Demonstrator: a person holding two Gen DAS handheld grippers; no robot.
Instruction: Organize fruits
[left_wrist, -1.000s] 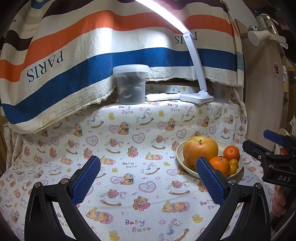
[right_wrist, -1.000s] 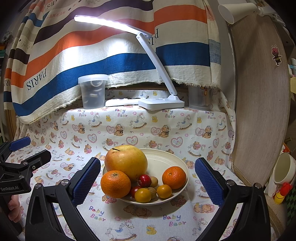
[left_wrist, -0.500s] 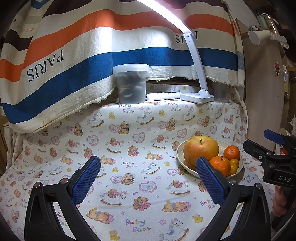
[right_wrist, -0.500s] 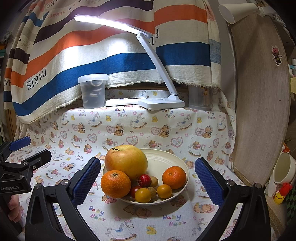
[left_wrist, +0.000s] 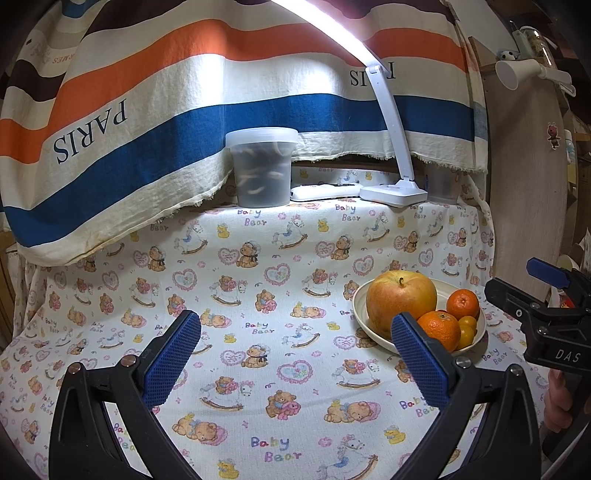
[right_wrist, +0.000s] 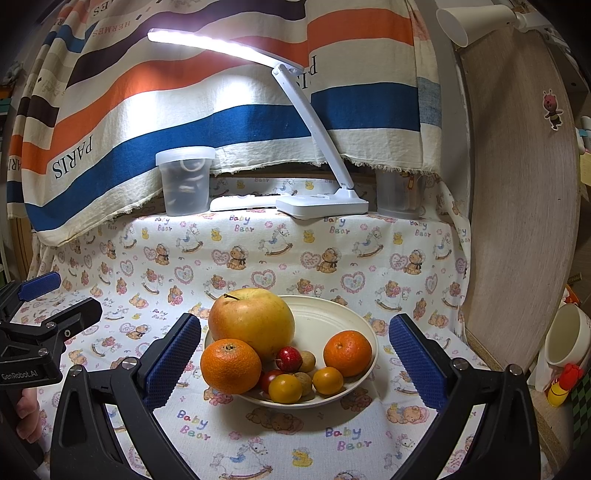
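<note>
A cream bowl (right_wrist: 343, 317) (left_wrist: 360, 310) on the bear-print cloth holds a big yellow-red apple (right_wrist: 251, 321) (left_wrist: 400, 299), two oranges (right_wrist: 229, 365) (right_wrist: 347, 352), a small red fruit (right_wrist: 289, 358), yellow cherry tomatoes (right_wrist: 285, 387) and brown nuts (right_wrist: 307, 360). My right gripper (right_wrist: 293, 365) is open, its blue pads flanking the bowl from just in front. My left gripper (left_wrist: 295, 363) is open over bare cloth, left of the bowl, nothing between its fingers. Each gripper shows at the edge of the other's view.
At the back stand a lidded clear tub (left_wrist: 262, 170) (right_wrist: 184, 181), a white remote (left_wrist: 325, 191), a lit white desk lamp (left_wrist: 393, 192) (right_wrist: 321, 203) and a clear cup (right_wrist: 399, 195). A striped towel hangs behind. A wooden panel (right_wrist: 517, 221) borders the right; a white mug (right_wrist: 569, 336) sits beyond it.
</note>
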